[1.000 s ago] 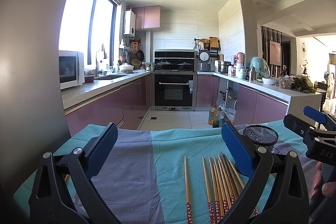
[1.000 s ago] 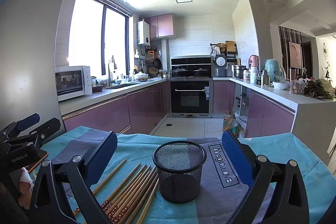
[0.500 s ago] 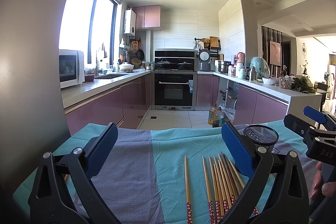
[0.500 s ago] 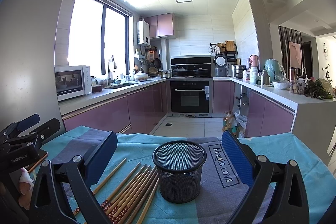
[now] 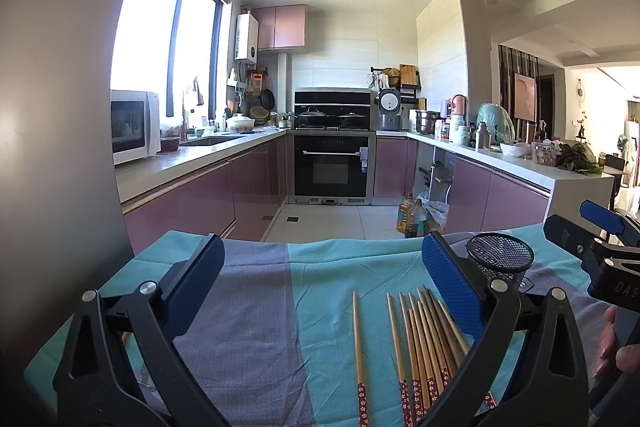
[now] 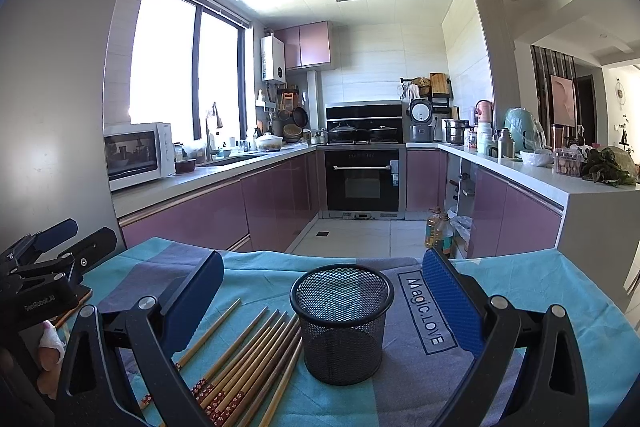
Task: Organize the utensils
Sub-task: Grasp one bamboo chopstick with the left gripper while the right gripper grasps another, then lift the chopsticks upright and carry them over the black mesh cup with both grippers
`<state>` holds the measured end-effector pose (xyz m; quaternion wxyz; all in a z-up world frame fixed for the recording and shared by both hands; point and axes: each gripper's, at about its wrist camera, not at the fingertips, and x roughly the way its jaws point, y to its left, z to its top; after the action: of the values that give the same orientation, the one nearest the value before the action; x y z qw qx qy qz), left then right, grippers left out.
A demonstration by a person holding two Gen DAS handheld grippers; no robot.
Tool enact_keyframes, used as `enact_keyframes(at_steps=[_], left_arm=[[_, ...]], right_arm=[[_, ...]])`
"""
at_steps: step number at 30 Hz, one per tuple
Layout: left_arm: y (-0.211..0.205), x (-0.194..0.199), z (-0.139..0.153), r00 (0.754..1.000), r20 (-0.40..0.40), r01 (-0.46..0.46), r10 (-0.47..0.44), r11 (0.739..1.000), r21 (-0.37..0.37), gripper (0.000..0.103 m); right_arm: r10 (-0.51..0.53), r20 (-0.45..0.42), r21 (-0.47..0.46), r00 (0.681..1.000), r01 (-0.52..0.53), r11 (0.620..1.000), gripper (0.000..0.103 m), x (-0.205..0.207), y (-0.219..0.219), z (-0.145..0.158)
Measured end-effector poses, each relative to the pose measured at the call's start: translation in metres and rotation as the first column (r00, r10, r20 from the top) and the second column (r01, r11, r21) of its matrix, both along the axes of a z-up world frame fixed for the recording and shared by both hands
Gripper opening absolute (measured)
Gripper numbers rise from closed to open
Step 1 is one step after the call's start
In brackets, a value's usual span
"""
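Left wrist view: the left hand-held gripper (image 5: 320, 279) is spread wide and holds nothing; its blue textured pads (image 5: 452, 287) sit on black frames. Below it, wooden chopsticks (image 5: 424, 339) lie flat on a teal and grey cloth (image 5: 248, 327) covering the counter. One chopstick lies apart to the left; the rest form a close bundle. Their near ends carry red bands with a small pale flower pattern. A black wire-mesh cup (image 5: 502, 259), round and upright, stands just beyond the bundle to the right. Right wrist view: the right hand-held gripper (image 6: 322, 293) is likewise spread wide and empty. The mesh cup (image 6: 340, 323) stands between its fingers, empty, with a solid rim. The chopsticks (image 6: 248, 351) lie just beside the cup on its left, fanned slightly. The cloth (image 6: 540, 279) carries the printed words "Magic.LOVE" in a dark outlined box, right of the cup.
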<state>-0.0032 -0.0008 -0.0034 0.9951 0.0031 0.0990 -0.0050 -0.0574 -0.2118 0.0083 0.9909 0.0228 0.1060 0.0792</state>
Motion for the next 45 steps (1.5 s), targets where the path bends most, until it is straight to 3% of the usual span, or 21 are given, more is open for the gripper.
enact_keyframes(at_steps=[5,11,13,16,18,22,28,33,36,41,45], left_arm=[[0.0,0.004,0.0,1.0,-0.031,0.002,-0.002,1.0,0.015,0.097],[0.003,0.019,-0.01,0.991,-0.132,0.01,-0.003,0.999,0.05,0.097],[0.003,0.027,-0.017,0.981,-0.192,0.033,-0.019,0.997,0.067,0.097],[0.004,0.043,-0.029,0.955,-0.292,0.075,-0.047,0.993,0.086,0.095],[0.004,0.055,-0.039,0.928,-0.366,0.104,-0.066,0.991,0.085,0.084],[-0.002,0.078,-0.061,0.882,-0.464,0.135,-0.075,0.986,0.098,0.073],[-0.02,0.1,-0.089,0.835,-0.539,0.192,-0.11,0.976,0.098,0.06],[-0.03,0.116,-0.104,0.785,-0.607,0.223,-0.128,0.971,0.083,0.039],[-0.033,0.127,-0.113,0.753,-0.64,0.24,-0.153,0.969,0.051,0.028],[-0.034,0.141,-0.119,0.738,-0.651,0.24,-0.178,0.971,0.005,0.014],[-0.032,0.143,-0.118,0.731,-0.656,0.226,-0.188,0.974,-0.027,0.008]], right_arm=[[0.037,-0.041,0.0,0.998,-0.037,0.999,0.096,-0.001,0.0,-0.003],[0.146,-0.182,0.004,0.972,-0.148,0.989,0.096,0.008,0.007,-0.016],[0.172,-0.265,-0.005,0.949,-0.179,0.984,0.096,0.014,0.012,-0.028],[0.193,-0.39,-0.007,0.9,-0.212,0.977,0.086,0.027,0.02,-0.049],[0.185,-0.472,-0.016,0.862,-0.218,0.976,0.076,0.038,0.025,-0.064],[0.168,-0.57,0.003,0.804,-0.202,0.979,0.061,0.056,0.029,-0.088],[0.149,-0.617,-0.018,0.773,-0.203,0.979,0.045,0.065,0.038,-0.097],[0.14,-0.629,-0.056,0.765,-0.224,0.973,0.029,0.069,0.05,-0.095],[0.142,-0.637,-0.069,0.758,-0.239,0.968,0.024,0.074,0.053,-0.094],[0.172,-0.645,-0.017,0.745,-0.239,0.971,0.011,0.078,0.046,-0.096],[0.188,-0.643,0.016,0.742,-0.233,0.972,0.01,0.078,0.044,-0.096]])
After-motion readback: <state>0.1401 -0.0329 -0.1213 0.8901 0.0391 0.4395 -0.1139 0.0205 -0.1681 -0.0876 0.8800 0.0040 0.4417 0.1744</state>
